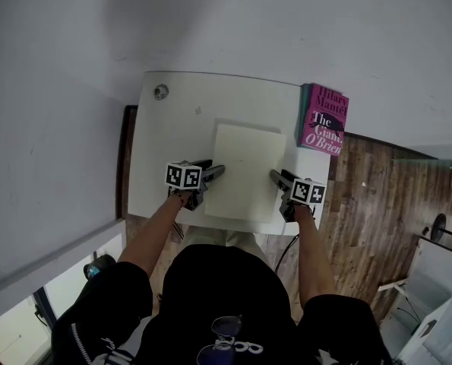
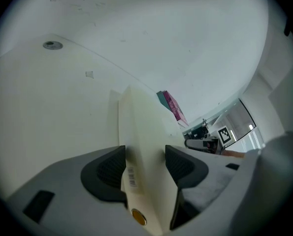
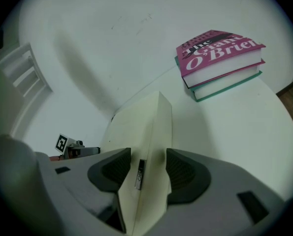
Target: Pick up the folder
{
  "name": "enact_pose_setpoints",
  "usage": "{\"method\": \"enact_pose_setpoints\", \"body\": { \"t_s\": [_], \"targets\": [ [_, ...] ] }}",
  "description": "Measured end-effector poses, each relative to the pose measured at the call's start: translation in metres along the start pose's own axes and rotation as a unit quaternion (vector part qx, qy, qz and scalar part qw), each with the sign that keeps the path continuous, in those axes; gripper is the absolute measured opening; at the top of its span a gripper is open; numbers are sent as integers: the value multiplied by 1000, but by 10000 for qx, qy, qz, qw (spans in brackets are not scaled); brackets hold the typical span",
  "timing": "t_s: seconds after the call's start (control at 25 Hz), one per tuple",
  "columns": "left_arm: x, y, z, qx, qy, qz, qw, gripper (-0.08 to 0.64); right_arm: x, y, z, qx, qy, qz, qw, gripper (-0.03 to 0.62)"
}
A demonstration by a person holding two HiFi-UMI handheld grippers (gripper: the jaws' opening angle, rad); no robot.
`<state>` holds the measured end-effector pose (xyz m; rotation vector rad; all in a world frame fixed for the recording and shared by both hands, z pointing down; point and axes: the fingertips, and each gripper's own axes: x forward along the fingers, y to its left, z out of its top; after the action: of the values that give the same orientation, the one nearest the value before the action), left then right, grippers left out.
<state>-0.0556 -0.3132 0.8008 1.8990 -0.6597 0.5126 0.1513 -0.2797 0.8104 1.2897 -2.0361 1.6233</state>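
the folder [image 1: 244,169], a plain cream one, is over the middle of the white table [image 1: 180,112], closer to the near edge than to the far edge. its long axis runs from the near edge toward the far edge, and its 2 long sides face left and right.

the left gripper [image 1: 218,171] is clamped on the folder's left long side, and the right gripper [image 1: 275,176] is clamped on the right long side. each takes its bite about halfway along the length. in each gripper view the cream sheet passes edge-on between the 2 dark pads, which press on its 2 faces, one above and one below. so the folder lies straight between the 2 grippers and neither is nearer than the other; they point inward at each other across its short width.

a soft shadow along the folder's far side suggests it may sit a little off the table, but i cannot tell for certain whether its underside touches.

2 stacked books [image 1: 324,119], a pink one on a teal one, sit at the far right corner, apart from the folder. a small round fitting [image 1: 161,91] is set in the table near the far left corner.

my judgement is that the grasp is made and the lift is what remains. both grippers would need to rise together and level, since the thin folder could sag in the middle or slip if one side leads.
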Motion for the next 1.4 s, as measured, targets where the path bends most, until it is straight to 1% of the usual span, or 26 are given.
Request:
{"method": "enact_pose_setpoints", "body": {
  "t_s": [0.2, 0.8, 1.12, 1.4],
  "targets": [
    [1, 0, -1, -23, 86, 5, 10000, 256, 2, -1, -1, 92, -47, 32, 9999, 227],
    [-1, -3, 0, -60, 34, 33, 10000, 255, 0, 0, -1, 153, -155, -80, 9997, 220],
    [-7, -8, 0, 37, -1, 81, 10000, 255, -6, 11, 6, -146, -208, -105, 9996, 215],
    [-20, -20, 13, 314, -226, 139, 9992, 255, -19, 29, 24, -480, -422, -58, 9979, 213]
  ]
}}
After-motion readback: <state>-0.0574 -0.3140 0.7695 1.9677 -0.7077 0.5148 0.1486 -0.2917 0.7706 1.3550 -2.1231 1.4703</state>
